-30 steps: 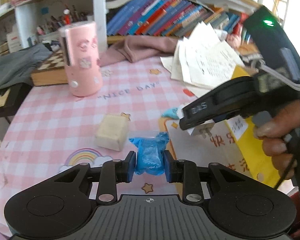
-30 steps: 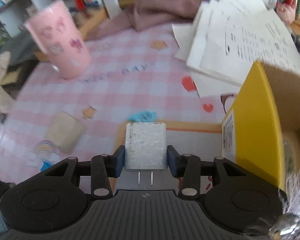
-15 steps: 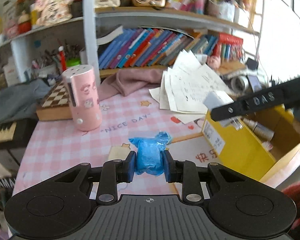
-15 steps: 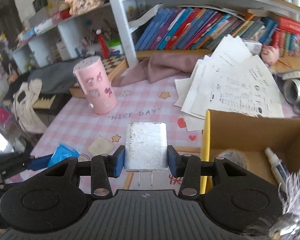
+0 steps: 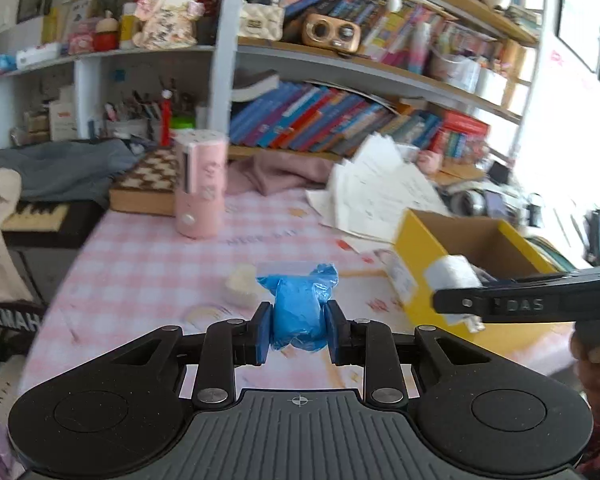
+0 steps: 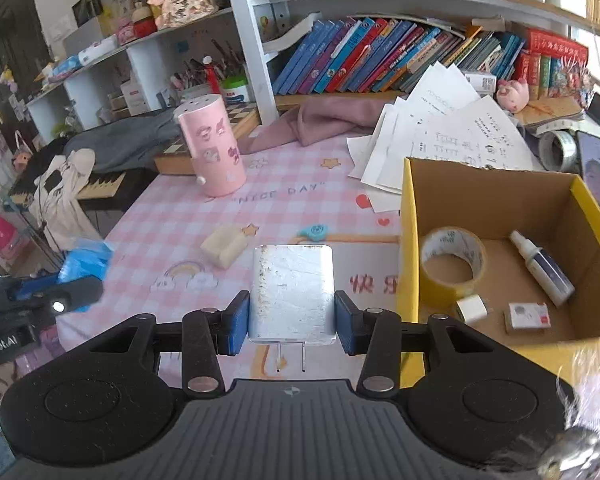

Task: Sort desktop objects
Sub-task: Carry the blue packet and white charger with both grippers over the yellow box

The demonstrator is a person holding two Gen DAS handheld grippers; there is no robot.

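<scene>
Your right gripper (image 6: 291,316) clamps the white charger (image 6: 291,292) at lower center (prongs toward you), ready for the yellow box (image 6: 406,216); your left gripper (image 5: 299,330) grips the blue bundle (image 5: 298,312).

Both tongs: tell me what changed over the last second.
Both tongs rose from just above the tablecloth. The right tongs carried the white charger to beside the yellow box; the left tongs lifted the blue bag. Nothing was released. The pink cylinder, cream block and papers stayed put.
</scene>
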